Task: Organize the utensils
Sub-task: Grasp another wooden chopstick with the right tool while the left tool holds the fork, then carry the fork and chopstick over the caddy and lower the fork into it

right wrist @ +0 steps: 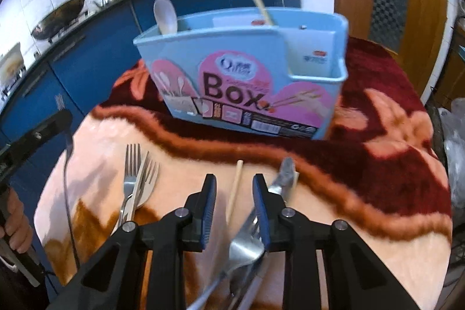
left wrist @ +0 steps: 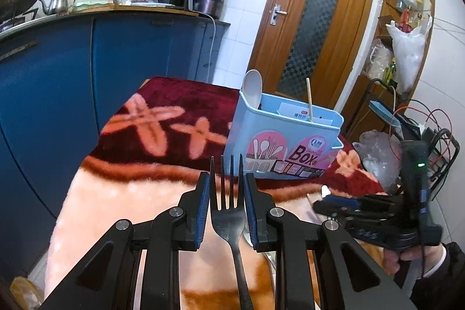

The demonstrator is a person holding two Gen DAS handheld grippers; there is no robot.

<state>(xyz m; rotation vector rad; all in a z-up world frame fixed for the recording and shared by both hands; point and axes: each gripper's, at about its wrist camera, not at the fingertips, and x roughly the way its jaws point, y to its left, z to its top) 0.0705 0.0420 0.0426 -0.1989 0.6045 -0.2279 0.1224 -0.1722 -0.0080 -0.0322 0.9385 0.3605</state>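
My left gripper (left wrist: 226, 182) is shut on a black fork (left wrist: 228, 211), tines pointing away, held above the table. The blue utensil box (left wrist: 279, 147) stands ahead to the right with a white spoon (left wrist: 252, 87) and a chopstick (left wrist: 309, 98) in it. My right gripper (right wrist: 234, 188) is open, low over the table; a single chopstick (right wrist: 234, 189) lies between its fingers. Silver forks (right wrist: 136, 179) lie at the left, more silver cutlery (right wrist: 247, 246) under the right finger. The box shows in the right wrist view (right wrist: 247, 77).
The table is covered with a red and peach plush cloth (right wrist: 377, 135). Blue kitchen cabinets (left wrist: 58, 77) stand to the left with a wok and kettle on top. A wooden door (left wrist: 314, 19) is behind. Wires and bags (left wrist: 407, 54) crowd the right.
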